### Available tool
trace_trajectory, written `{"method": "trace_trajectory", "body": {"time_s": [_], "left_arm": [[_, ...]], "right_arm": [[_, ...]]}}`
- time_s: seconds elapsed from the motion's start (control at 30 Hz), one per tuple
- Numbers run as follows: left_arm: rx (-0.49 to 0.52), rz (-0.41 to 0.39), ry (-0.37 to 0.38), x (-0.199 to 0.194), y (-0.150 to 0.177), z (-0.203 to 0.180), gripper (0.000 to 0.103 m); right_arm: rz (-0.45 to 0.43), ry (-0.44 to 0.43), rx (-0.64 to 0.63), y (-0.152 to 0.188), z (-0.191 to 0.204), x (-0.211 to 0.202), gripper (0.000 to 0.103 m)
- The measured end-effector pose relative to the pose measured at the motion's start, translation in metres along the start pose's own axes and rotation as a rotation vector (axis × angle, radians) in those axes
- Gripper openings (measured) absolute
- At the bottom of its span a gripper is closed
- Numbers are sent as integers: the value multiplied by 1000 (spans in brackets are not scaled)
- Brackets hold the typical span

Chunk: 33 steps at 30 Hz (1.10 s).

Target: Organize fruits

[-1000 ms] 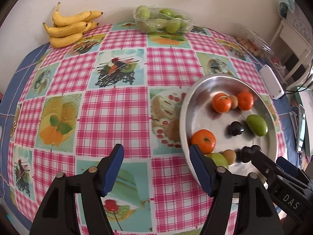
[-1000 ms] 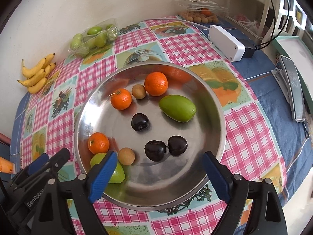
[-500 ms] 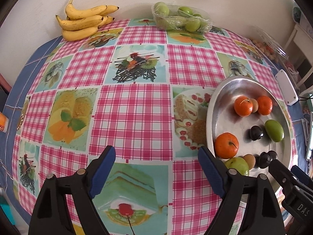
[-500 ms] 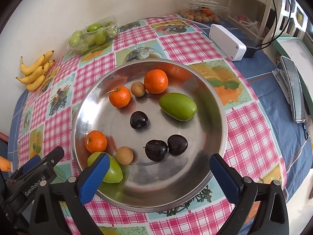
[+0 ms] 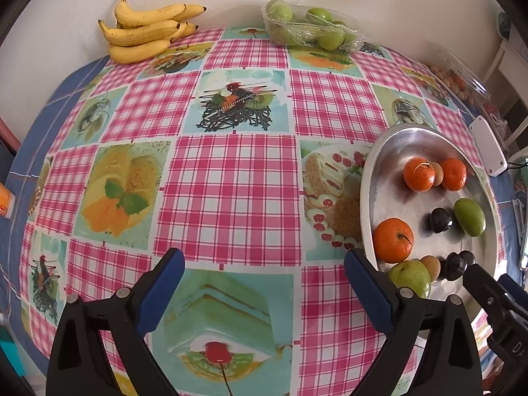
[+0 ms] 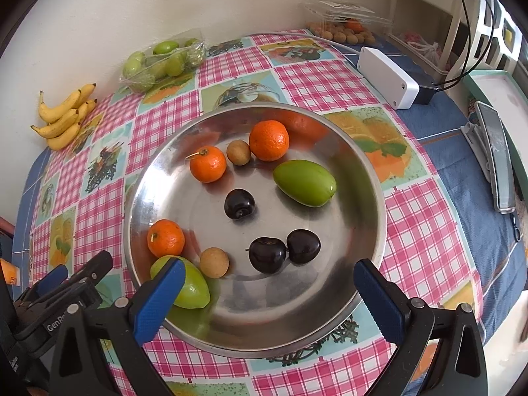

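— Over the metal bowl [image 6: 373,198], what's underway?
— Sorting hasn't started, I'd say: the right gripper [image 6: 269,283] hovers with jaws wide and empty; the left gripper [image 5: 264,280] likewise over the tablecloth [image 5: 231,181].
— Next?
— Probably lowering onto a dark plum [image 6: 267,254] in the bowl.

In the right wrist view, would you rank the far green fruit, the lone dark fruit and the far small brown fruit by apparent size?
1. Far green fruit.
2. Lone dark fruit.
3. Far small brown fruit, only slightly smaller and farther away, so that ranking is unsure.
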<state>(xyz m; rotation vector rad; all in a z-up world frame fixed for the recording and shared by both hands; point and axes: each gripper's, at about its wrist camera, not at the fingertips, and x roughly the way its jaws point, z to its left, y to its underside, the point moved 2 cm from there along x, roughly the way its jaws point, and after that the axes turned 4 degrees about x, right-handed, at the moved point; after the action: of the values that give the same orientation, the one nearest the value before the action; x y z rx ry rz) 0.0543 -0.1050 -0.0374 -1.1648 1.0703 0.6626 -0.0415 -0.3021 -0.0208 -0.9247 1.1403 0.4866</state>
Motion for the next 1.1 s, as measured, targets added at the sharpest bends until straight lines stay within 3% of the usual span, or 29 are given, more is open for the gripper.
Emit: {"method": "trace_trajectory", "body": {"time_s": [0.23, 0.53, 0.77, 1.1], "left_arm": [[7, -48, -48, -13, 1, 0, 97], [-8, -65, -204, -21, 13, 14, 97], [11, -19, -223, -24, 31, 20, 97], [22, -25, -209, -39, 50, 21, 97]], "right_arm": [[-6, -4, -7, 1, 3, -6, 103], [-20, -13, -8, 5, 6, -17, 103], [-14, -15, -9, 19, 4, -18, 103], [-17, -27, -15, 43, 0, -23, 103]]}}
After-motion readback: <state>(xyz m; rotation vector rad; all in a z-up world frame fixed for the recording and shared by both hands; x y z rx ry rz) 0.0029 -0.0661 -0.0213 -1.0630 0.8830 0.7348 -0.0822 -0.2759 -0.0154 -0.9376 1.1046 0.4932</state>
